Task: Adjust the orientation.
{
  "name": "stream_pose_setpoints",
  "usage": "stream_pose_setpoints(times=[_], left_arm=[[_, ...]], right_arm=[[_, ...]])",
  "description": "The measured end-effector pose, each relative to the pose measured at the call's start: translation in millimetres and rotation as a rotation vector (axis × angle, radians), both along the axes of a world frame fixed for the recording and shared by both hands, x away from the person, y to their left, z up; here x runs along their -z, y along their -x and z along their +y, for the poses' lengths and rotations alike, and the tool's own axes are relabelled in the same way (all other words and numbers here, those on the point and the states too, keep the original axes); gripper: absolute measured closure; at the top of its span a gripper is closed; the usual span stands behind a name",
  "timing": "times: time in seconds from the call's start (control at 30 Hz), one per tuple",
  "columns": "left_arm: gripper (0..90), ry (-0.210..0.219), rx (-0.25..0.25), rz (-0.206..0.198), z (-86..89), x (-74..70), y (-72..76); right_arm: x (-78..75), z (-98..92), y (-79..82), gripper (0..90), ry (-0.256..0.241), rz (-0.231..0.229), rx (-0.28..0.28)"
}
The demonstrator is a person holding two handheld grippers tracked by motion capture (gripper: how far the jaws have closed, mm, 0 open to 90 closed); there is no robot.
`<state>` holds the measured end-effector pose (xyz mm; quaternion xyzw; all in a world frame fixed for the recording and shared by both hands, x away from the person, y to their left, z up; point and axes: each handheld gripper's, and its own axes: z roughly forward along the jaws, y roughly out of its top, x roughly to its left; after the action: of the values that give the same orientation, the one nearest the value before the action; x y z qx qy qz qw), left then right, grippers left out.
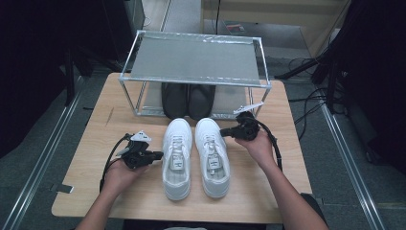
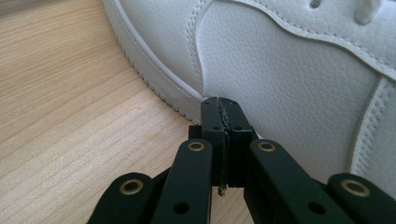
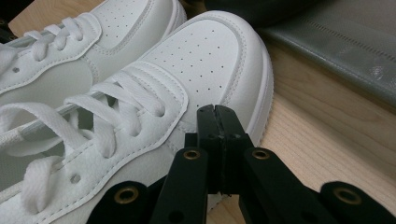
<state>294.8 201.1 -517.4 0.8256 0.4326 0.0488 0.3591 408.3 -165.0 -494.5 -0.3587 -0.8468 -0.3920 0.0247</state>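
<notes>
Both grippers press in on the pair of white sneakers from the outside, each with its jaws together and nothing between them. At the left gripper (image 1: 155, 155) the closed tips sit against the outer side of the left sneaker (image 1: 176, 158), low down by the sole, as the left gripper view shows. At the right gripper (image 1: 225, 131) the closed tips meet the toe end of the right sneaker (image 1: 212, 155).

The shoes lie side by side in the middle of the wooden table (image 1: 91, 143), toes toward the shoe rack (image 1: 194, 60).

My worry is the uneven push: one contact is mid-shoe, the other near the toe, so a squeeze or shove could twist the pair apart or let a closed tip skid off the smooth leather. Slim tips against a rounded side give little hold.

Ahead, the black shoes (image 1: 187, 99) already fill the middle of the rack's lower shelf, right in line with the white toes. The rack's top shelf lies bare.
</notes>
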Motion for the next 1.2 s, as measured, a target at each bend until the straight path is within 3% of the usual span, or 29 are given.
stream_pose_setpoints(times=[0.13,0.2,0.3,0.43,0.5,0.7,0.93,1.07,1.2], left_arm=[[90.0,0.006,0.004,0.004,-0.6,0.1,0.3],[90.0,0.028,0.038,0.016,-3.6,0.4,1.3],[90.0,-0.009,0.075,-0.003,-15.5,-1.6,6.4],[90.0,-0.004,0.106,-0.001,-22.4,-1.1,10.7],[90.0,-0.018,0.093,-0.008,-24.3,-1.7,13.0],[90.0,-0.008,0.055,-0.023,-26.7,-0.1,17.8],[90.0,-0.011,0.12,-0.021,-41.9,-0.5,23.2],[90.0,0.033,0.125,0.015,-51.5,0.9,25.9],[90.0,0.046,0.162,0.012,-62.1,2.3,28.7]], right_arm=[[0.6,-0.6,-0.8,90.0,-0.007,0.002,-0.001],[0.8,-0.9,-1.2,90.0,-0.009,0.004,-0.002],[0.6,-0.8,-1.0,90.0,-0.007,0.002,-0.002],[0.7,-1.3,-1.3,90.0,-0.009,0.007,-0.001],[1.5,-1.9,-1.7,90.0,-0.017,0.012,0.004],[3.0,-4.2,-3.1,89.8,-0.04,0.031,0.013],[0.0,-5.6,-2.2,90.0,-0.002,-0.013,0.04],[0.8,-8.7,-3.2,90.0,-0.008,-0.028,0.072],[1.6,-9.8,-2.2,89.8,-0.006,-0.061,0.103]])
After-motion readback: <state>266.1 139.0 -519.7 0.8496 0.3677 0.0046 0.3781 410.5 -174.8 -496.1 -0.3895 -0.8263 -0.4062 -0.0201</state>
